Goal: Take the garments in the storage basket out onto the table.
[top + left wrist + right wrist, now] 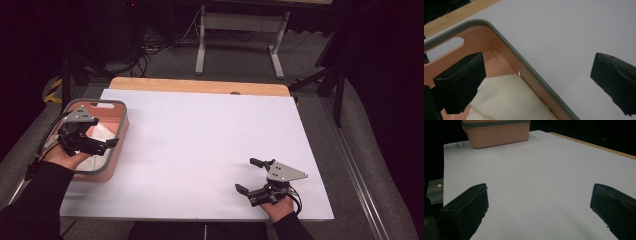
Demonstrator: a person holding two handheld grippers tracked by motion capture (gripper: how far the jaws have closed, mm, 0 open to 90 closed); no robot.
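1. High view: the left gripper [100, 131] hangs over the pink basket [121, 131] at the table's [200, 145] left edge, jaws spread; a white cloth [104, 132] lies inside. The right gripper [248, 175] rests near the front edge, jaws apart.
2. Left gripper view: released jaws straddle the basket's grey rim [529, 67], cloth [506, 97] below.
3. Right gripper view: released jaws hold nothing above the white surface; the basket [499, 132] stands far off.

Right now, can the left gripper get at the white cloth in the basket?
Probably yes. The left gripper hangs open over the basket rim, one jaw inside above the white cloth, the other outside. Nothing covers the cloth.
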